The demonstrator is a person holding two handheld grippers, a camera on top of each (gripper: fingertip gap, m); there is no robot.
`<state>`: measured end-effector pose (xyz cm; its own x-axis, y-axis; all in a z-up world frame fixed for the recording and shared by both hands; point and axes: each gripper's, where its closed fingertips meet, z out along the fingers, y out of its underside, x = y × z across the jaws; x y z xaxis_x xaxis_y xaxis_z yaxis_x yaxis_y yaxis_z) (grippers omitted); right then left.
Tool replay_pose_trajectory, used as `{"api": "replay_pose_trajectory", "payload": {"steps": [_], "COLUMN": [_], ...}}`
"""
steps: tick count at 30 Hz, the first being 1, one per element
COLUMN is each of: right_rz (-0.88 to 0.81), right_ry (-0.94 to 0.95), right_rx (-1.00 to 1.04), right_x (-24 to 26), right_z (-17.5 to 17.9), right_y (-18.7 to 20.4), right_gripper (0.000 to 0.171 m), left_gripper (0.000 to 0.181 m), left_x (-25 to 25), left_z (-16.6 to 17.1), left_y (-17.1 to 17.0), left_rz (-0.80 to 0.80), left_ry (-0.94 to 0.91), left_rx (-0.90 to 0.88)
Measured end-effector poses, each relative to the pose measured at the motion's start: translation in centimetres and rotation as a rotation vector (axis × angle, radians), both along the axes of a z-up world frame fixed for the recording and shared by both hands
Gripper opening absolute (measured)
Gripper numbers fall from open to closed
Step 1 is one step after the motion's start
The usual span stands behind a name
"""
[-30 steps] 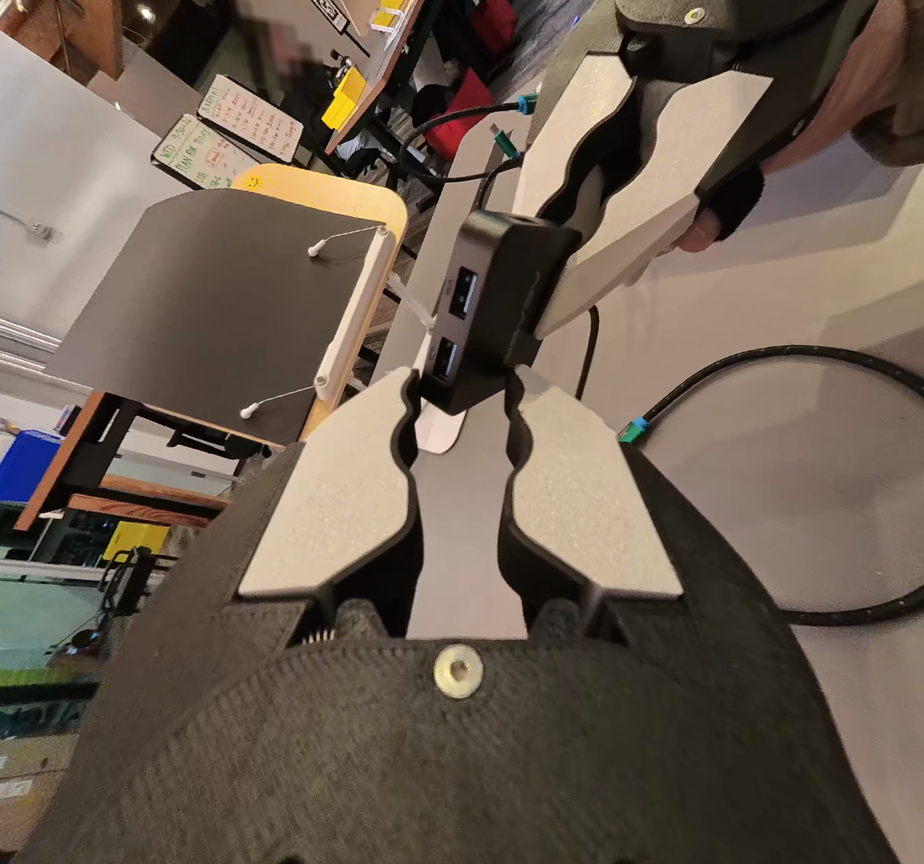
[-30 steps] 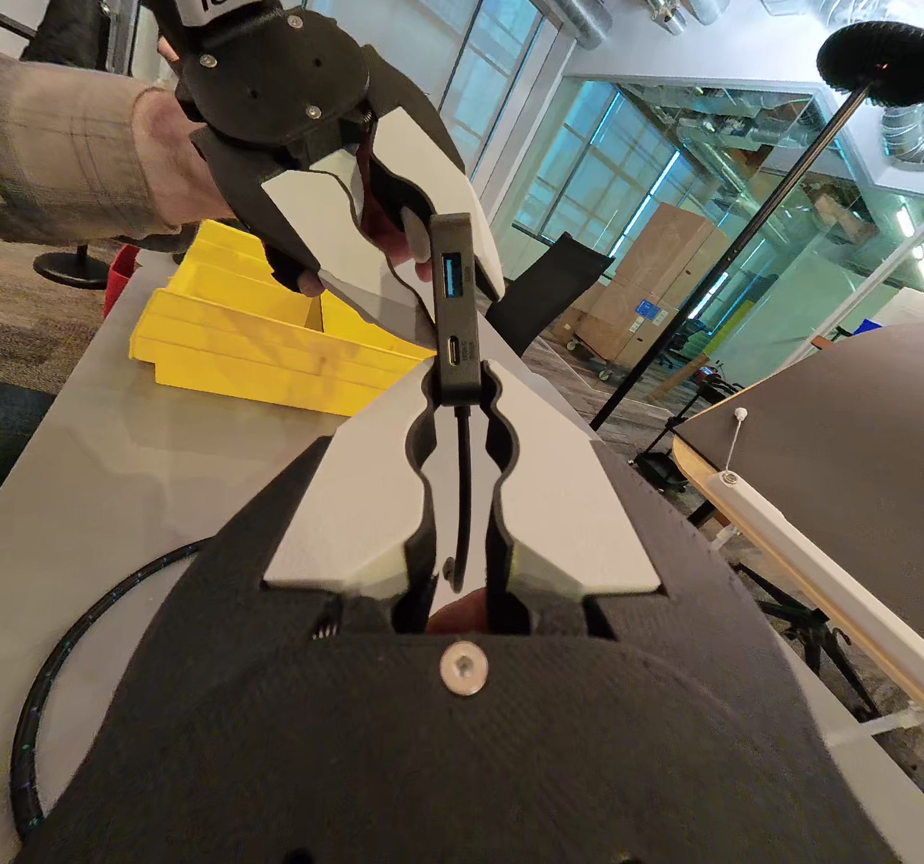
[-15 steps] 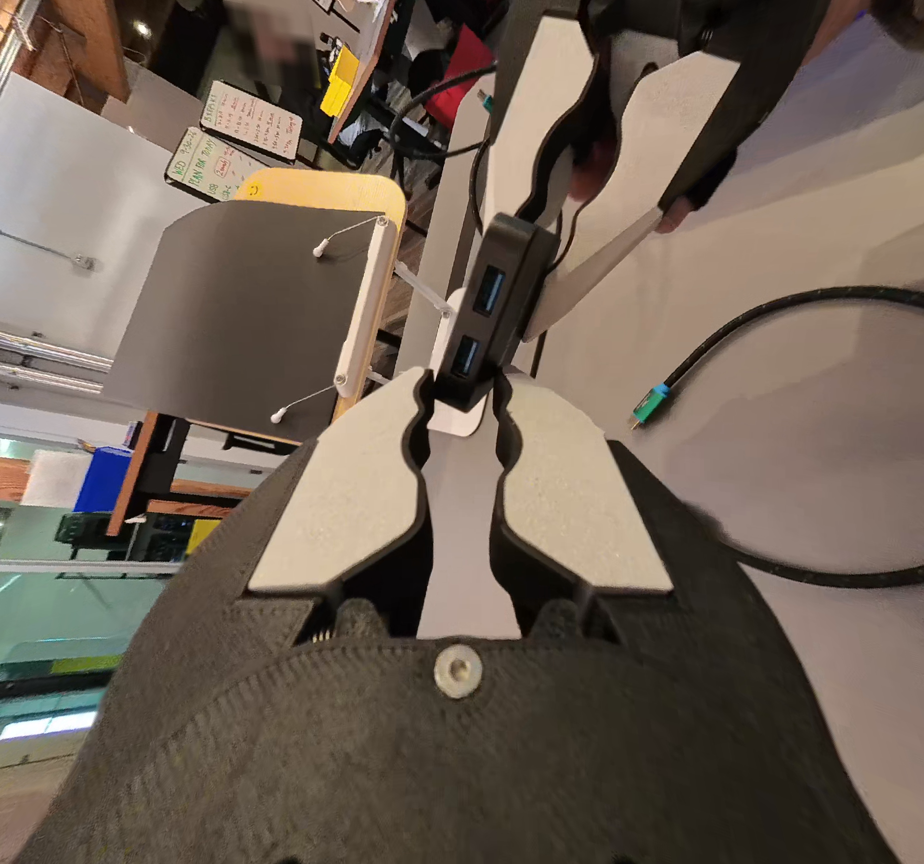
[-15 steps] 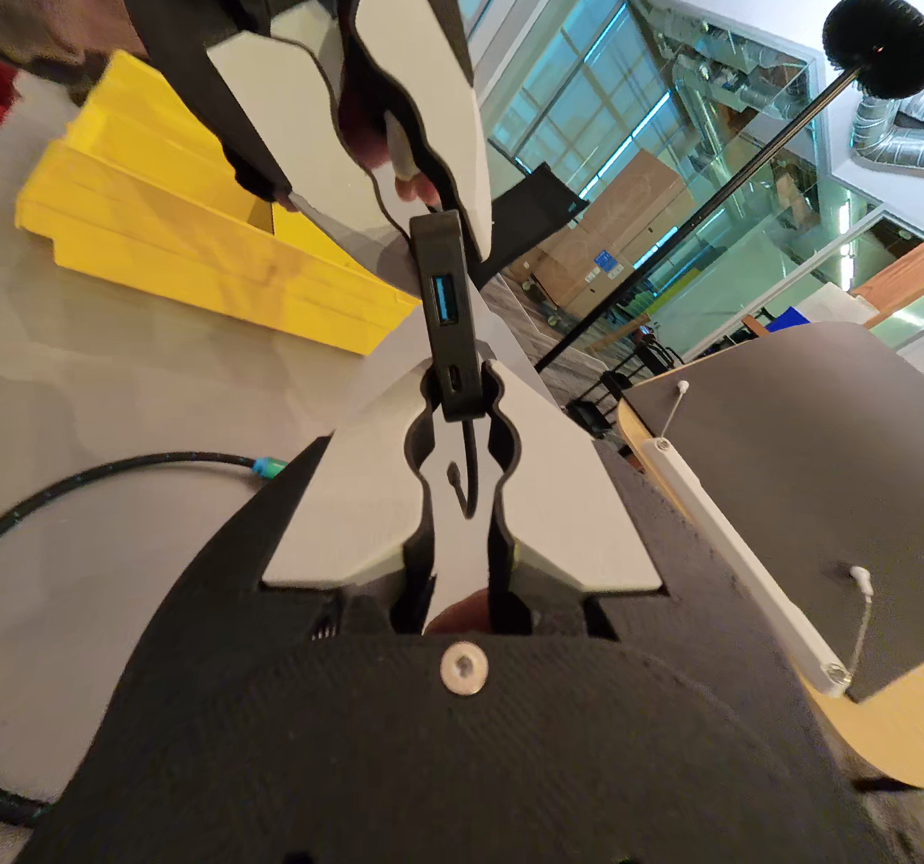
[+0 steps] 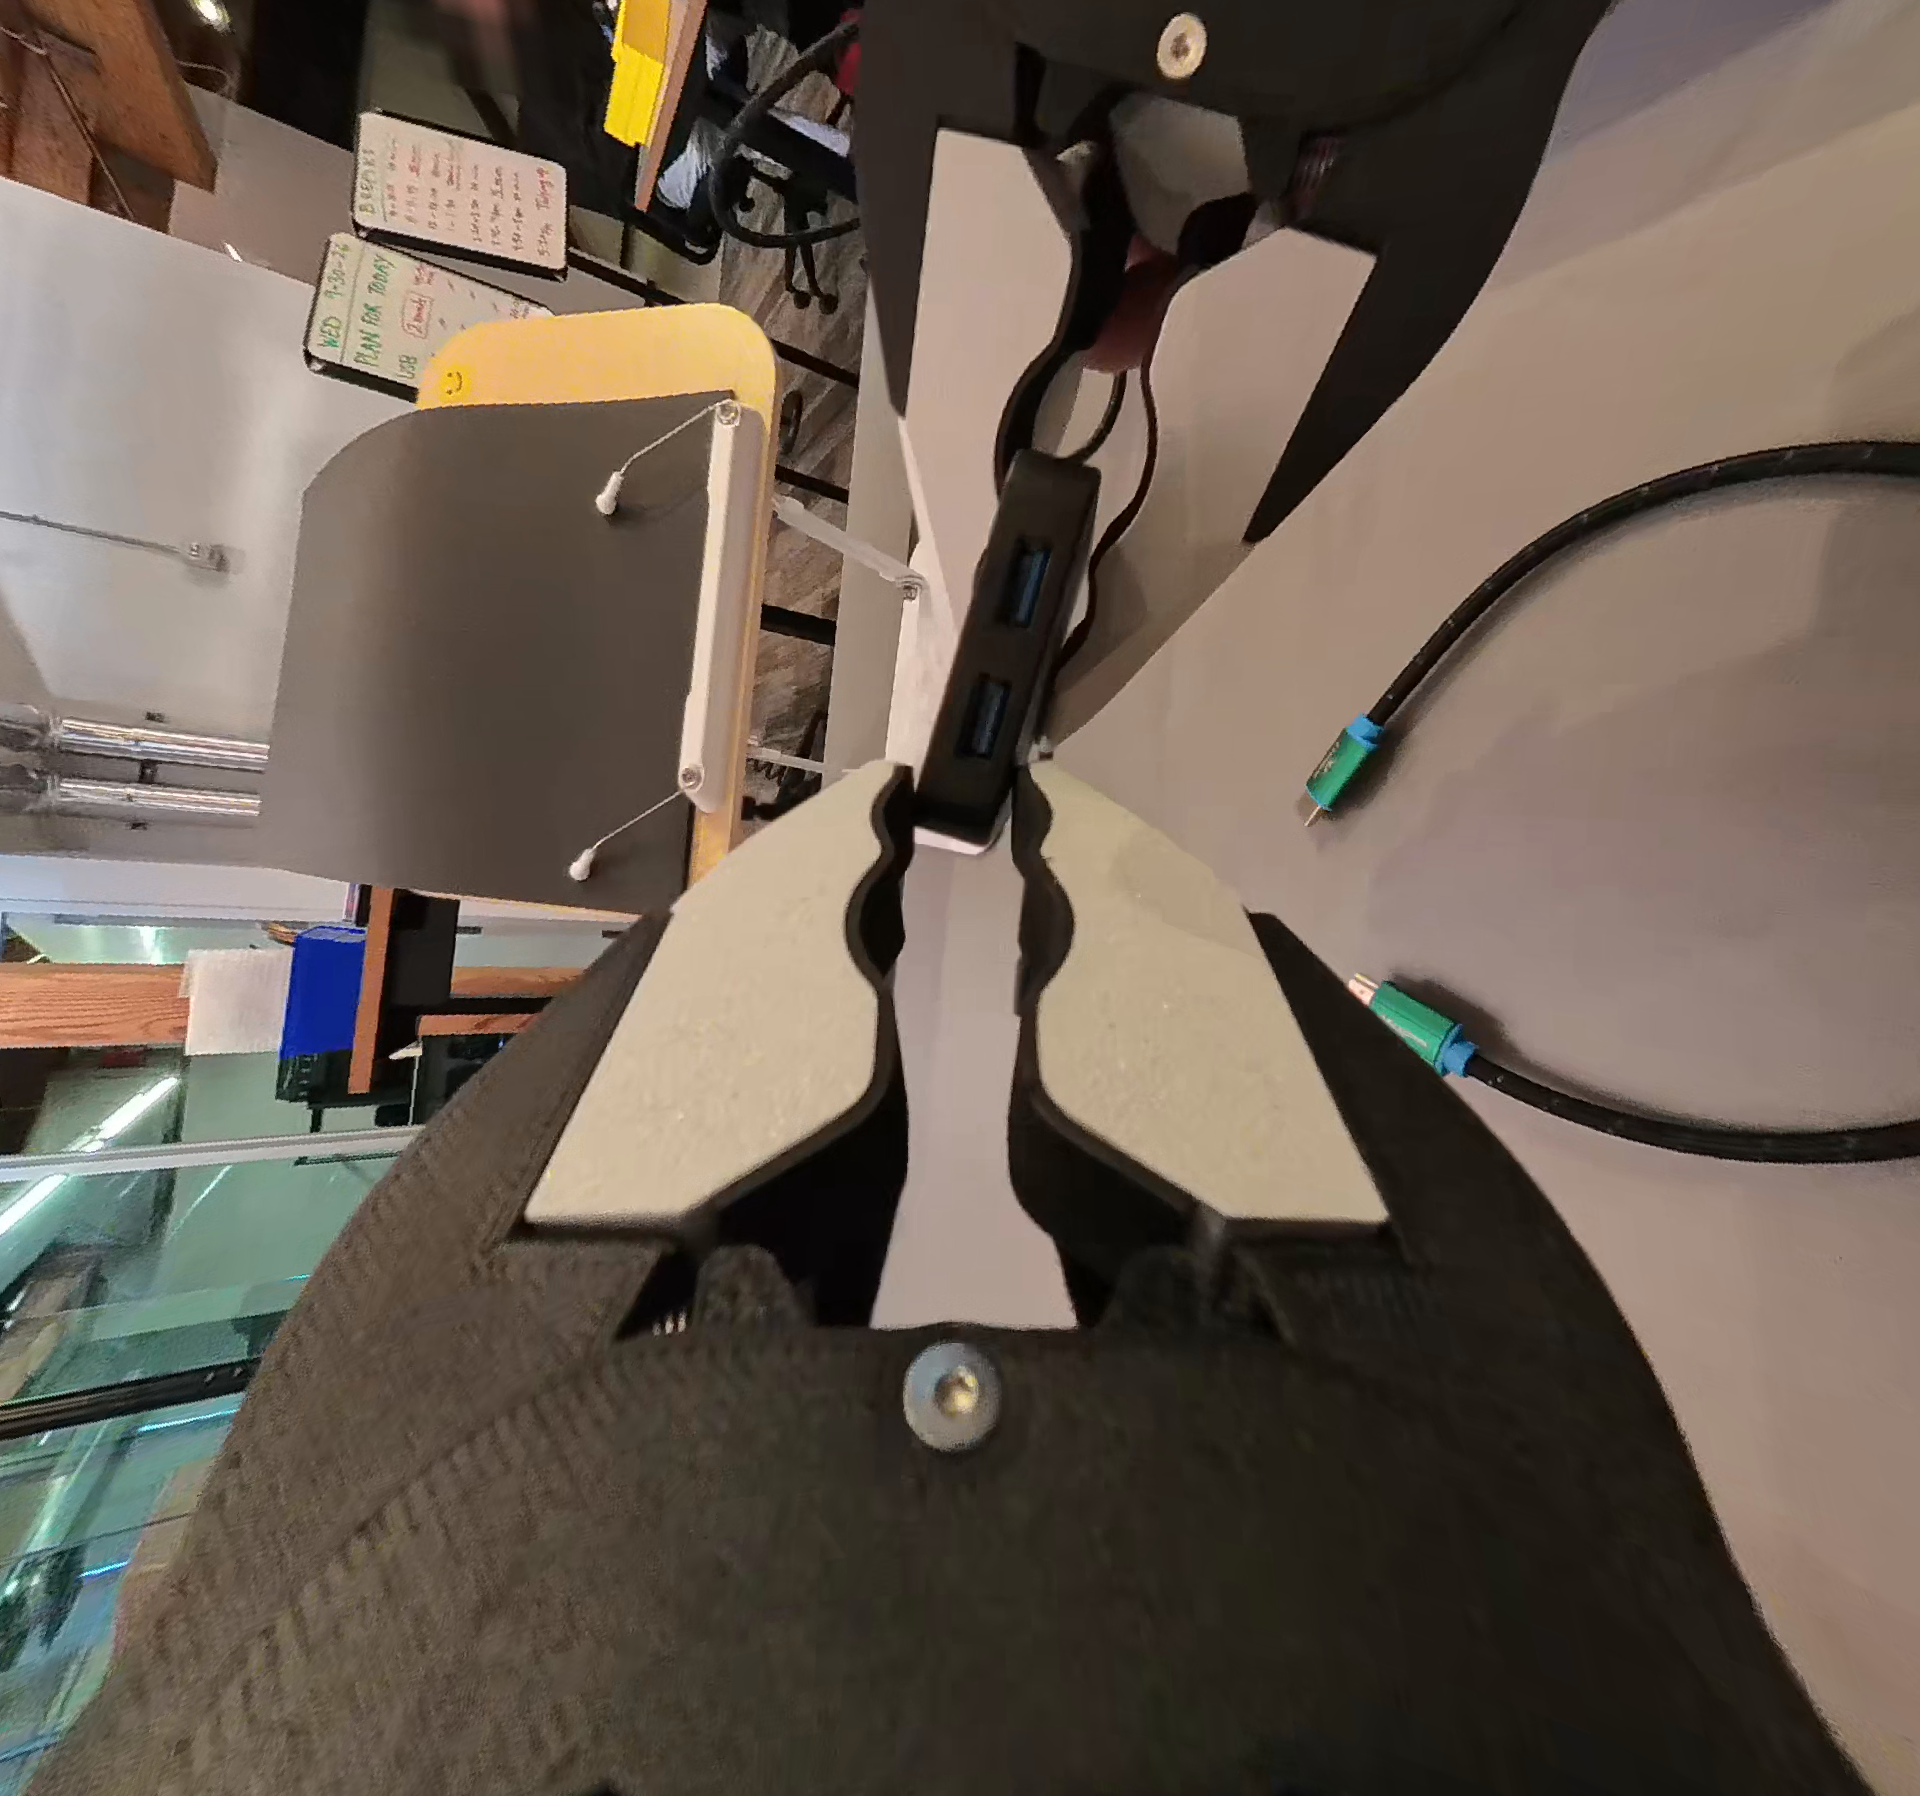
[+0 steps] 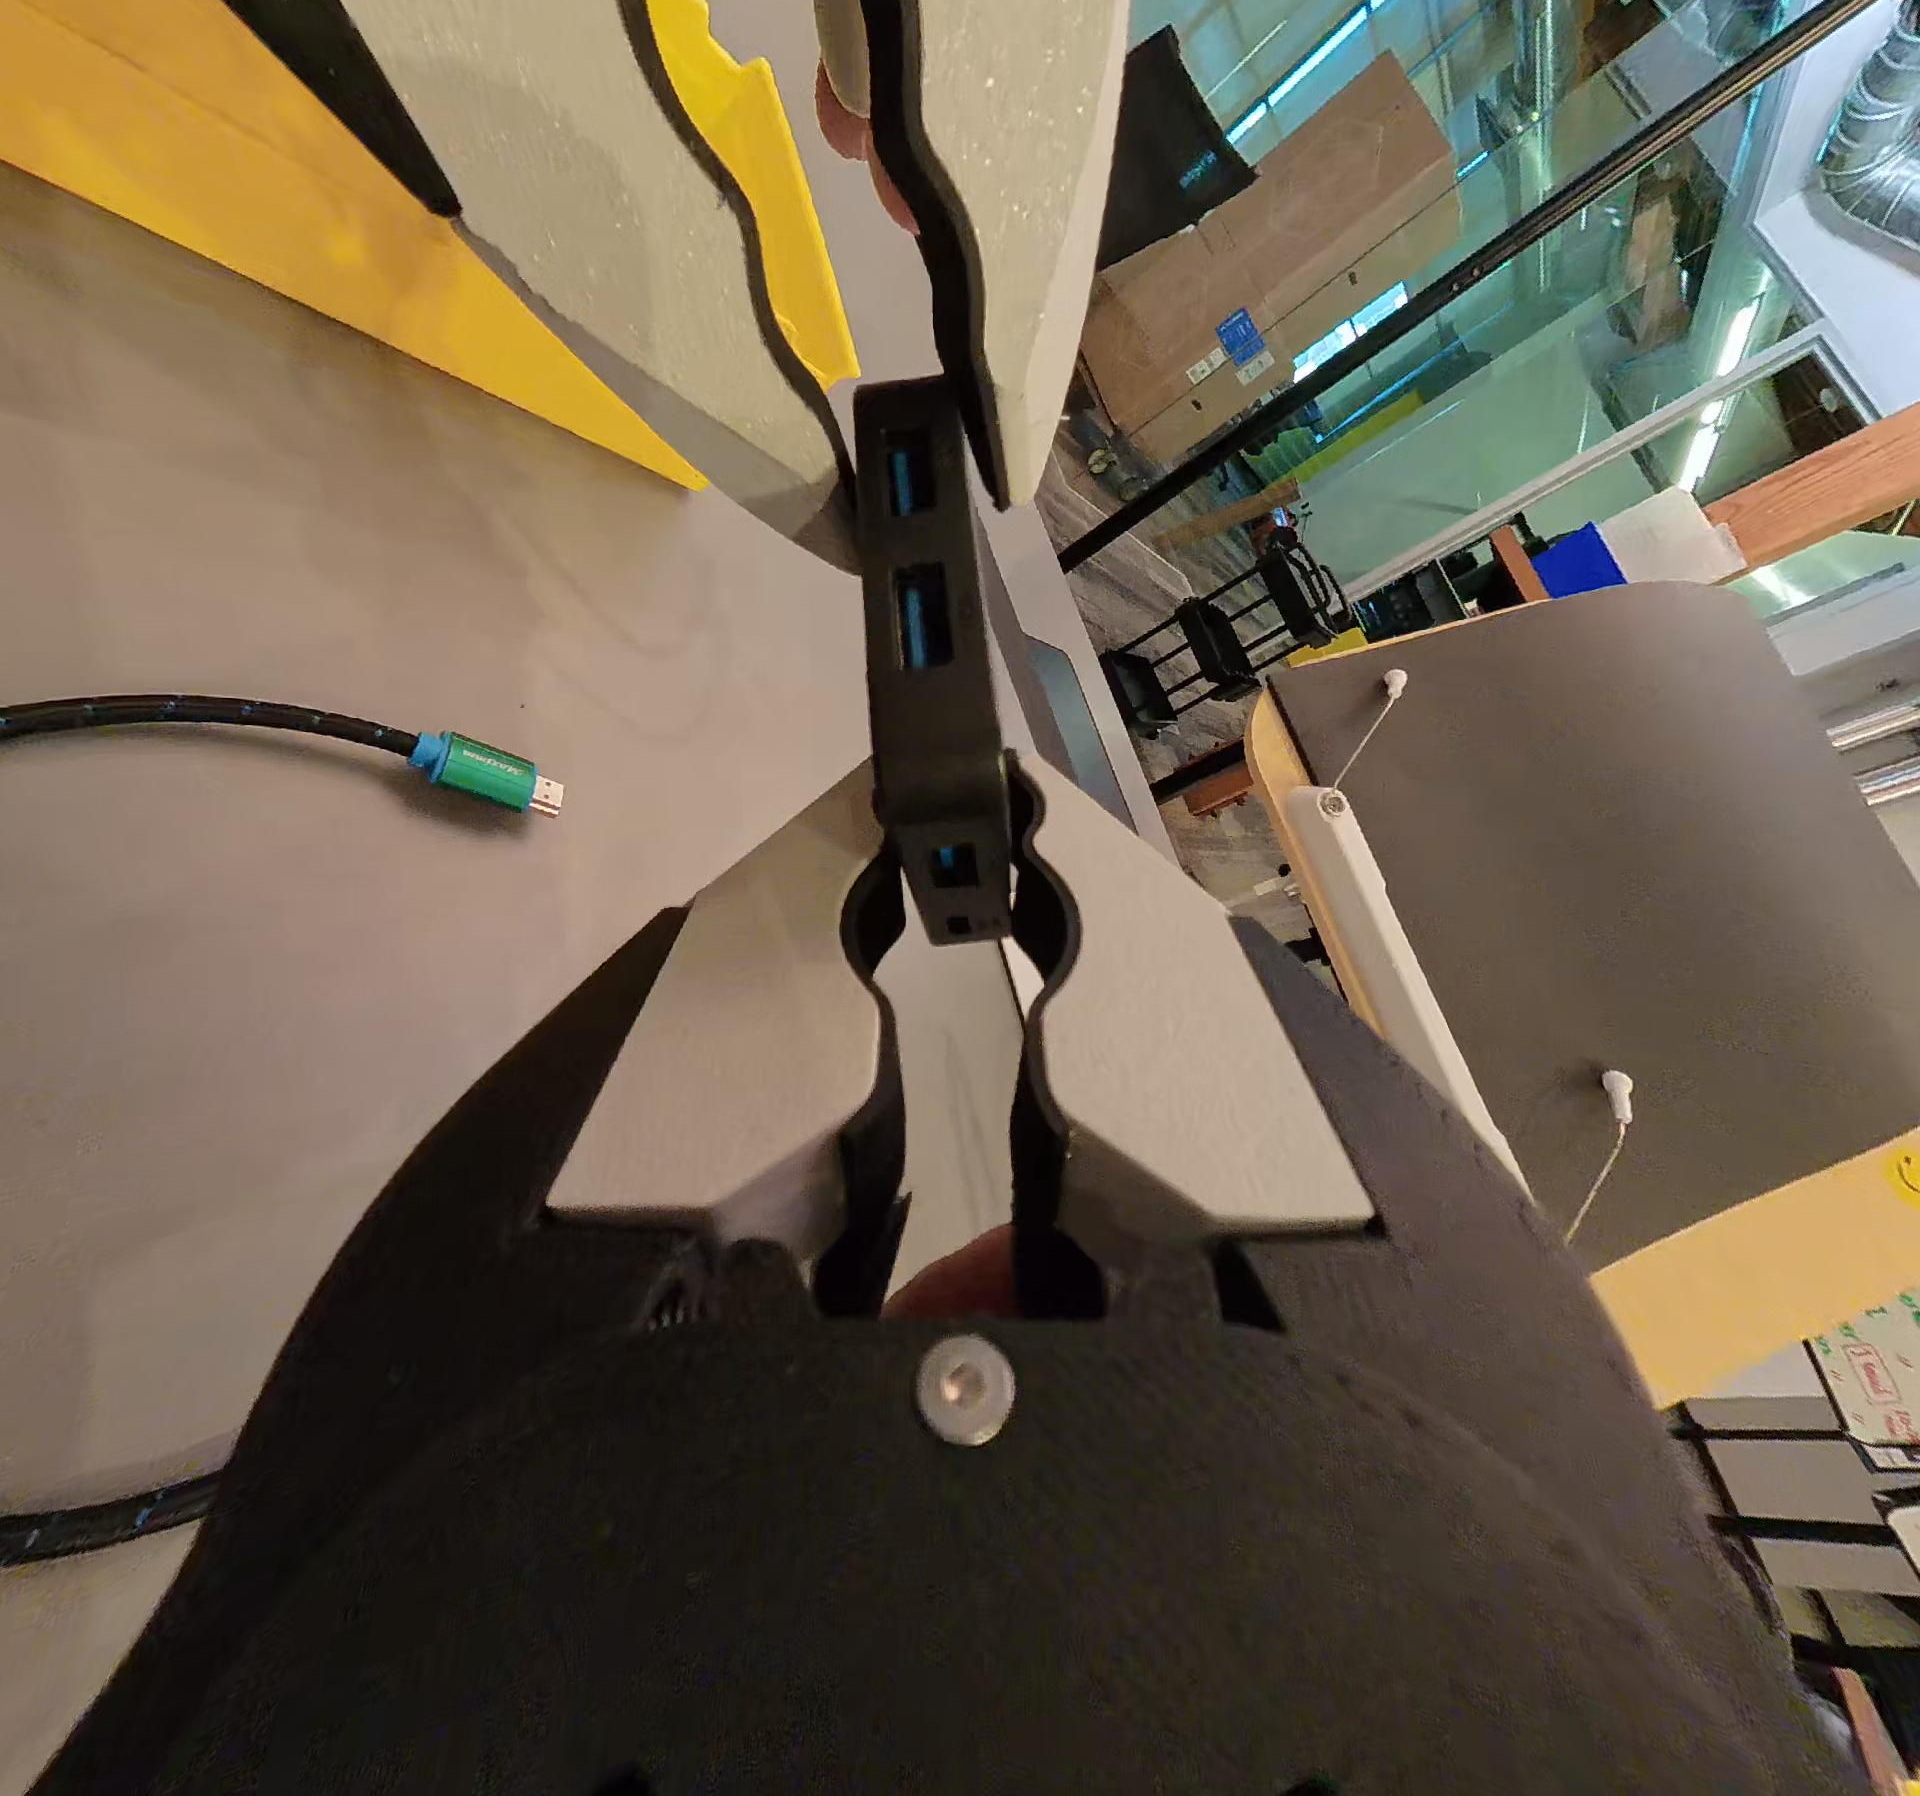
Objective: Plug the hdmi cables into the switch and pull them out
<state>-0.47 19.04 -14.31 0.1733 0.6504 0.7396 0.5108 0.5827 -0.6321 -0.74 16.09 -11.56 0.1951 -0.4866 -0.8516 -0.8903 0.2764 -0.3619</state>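
Switch (image 5: 1003,645): 1 | 2 tongs clamped on it | 2 cable plugs loose

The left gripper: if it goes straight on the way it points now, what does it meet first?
The left gripper already touches the black switch between its fingers. Straight beyond, it would likely meet the right gripper, which holds the switch's far end.

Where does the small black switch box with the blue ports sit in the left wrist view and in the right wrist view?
Left wrist view: the small black switch box stands just above centre, gripped at both ends, its blue ports facing the camera.
Right wrist view: the box is at centre, running up from this gripper's fingers to the other's.
Shared landmark: the green-headed black braided cable plug lying loose on the grey table.
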Motion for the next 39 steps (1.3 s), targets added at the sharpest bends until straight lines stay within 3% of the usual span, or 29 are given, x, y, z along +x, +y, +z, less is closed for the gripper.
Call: {"api": "replay_pose_trajectory", "payload": {"steps": [8, 13, 19, 30, 39], "right_rz": [0.138, 0.21, 0.189, 0.061, 0.034], "right_ry": [0.195, 0.169, 0.156, 0.026, -0.047], "right_rx": [-0.156, -0.167, -0.157, -0.002, 0.102], "right_x": [0.3, -0.5, -0.5, -0.3, -0.5], "right_z": [1.9, 1.7, 1.5, 1.3, 1.6], "right_y": [-1.3, -2.9, -2.6, -1.2, -1.5], "right_gripper": [0.012, 0.011, 0.013, 0.032, 0.021], "left_gripper": [0.024, 0.022, 0.017, 0.015, 0.015], "left_x": [-0.8, 0.4, 0.7, -1.1, -1.7], "left_z": [2.0, 1.1, 0.7, -0.4, -1.1], "left_y": [-0.2, -1.0, -1.1, 0.6, 0.9], "left_rz": [-0.031, -0.09, -0.1, 0.056, 0.093], "left_ry": [-0.168, -0.156, -0.129, -0.037, -0.003], "left_rx": [-0.053, -0.083, -0.073, -0.064, -0.081]}}
